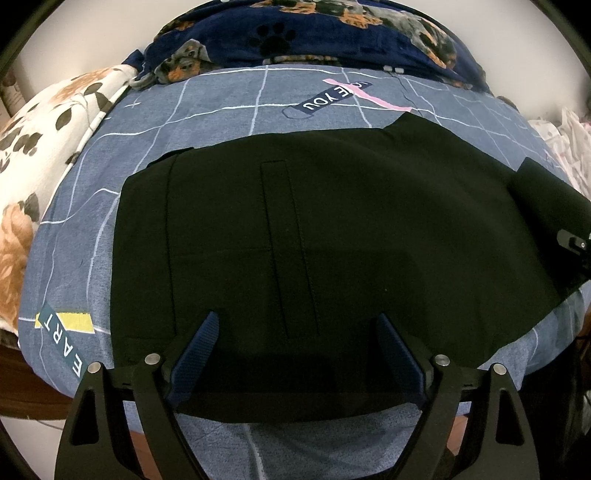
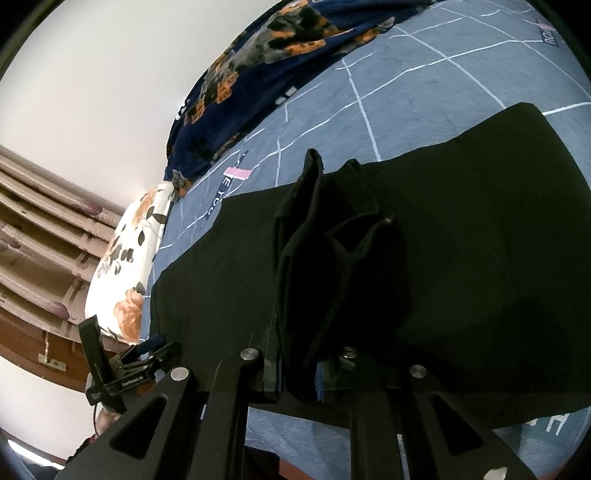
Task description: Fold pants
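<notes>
Black pants [image 1: 332,229] lie flat on the blue grid-patterned bedsheet [image 1: 221,107], waistband to the left, a back pocket seam facing me. My left gripper [image 1: 295,354] is open, its blue-padded fingers [image 1: 199,350] hovering over the near edge of the pants, holding nothing. My right gripper [image 2: 301,373] is shut on a bunched-up fold of the pants [image 2: 332,258], lifted above the flat part [image 2: 480,258]. The lifted cloth also shows at the right edge of the left wrist view [image 1: 546,206]. The left gripper shows in the right wrist view [image 2: 147,354].
A navy dog-print blanket [image 1: 332,29] lies at the far side of the bed. A white floral pillow [image 1: 48,155] sits at the left. The bed's near edge runs just below my left gripper. A wooden headboard [image 2: 40,258] stands beyond the pillow.
</notes>
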`<state>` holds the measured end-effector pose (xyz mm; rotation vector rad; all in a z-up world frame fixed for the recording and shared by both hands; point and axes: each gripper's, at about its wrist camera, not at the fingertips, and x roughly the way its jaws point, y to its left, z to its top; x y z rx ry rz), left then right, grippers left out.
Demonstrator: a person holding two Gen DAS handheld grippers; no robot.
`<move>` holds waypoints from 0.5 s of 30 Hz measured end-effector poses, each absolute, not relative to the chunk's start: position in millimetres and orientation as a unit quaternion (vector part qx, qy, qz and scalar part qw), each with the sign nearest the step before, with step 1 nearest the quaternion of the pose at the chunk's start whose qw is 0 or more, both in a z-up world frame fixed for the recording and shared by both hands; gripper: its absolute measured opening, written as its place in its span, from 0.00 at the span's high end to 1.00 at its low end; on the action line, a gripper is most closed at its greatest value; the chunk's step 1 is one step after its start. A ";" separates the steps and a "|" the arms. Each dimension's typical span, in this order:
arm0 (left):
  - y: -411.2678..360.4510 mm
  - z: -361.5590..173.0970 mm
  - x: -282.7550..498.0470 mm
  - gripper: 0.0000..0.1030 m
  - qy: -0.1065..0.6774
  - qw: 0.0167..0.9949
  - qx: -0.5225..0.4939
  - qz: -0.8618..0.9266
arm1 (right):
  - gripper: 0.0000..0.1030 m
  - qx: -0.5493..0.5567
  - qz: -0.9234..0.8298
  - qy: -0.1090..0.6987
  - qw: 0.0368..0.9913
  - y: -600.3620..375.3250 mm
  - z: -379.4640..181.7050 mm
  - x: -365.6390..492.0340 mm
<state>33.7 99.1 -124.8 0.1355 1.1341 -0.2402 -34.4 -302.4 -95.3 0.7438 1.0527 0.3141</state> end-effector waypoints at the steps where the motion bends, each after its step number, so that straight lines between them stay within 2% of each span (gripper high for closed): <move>1: 99.1 -124.8 33.8 0.15 0.535 0.835 0.064 -0.113 | 0.86 0.344 0.146 0.489 0.788 -301.5 -94.8 -34.3; 10: 98.8 -124.8 34.1 0.14 0.536 0.834 0.064 -0.113 | 0.82 0.339 0.154 0.492 0.787 -294.1 -94.0 -32.2; 15: 98.9 -125.0 33.7 0.13 0.536 0.834 0.064 -0.113 | 0.69 0.342 0.162 0.491 0.785 -289.7 -92.9 -31.7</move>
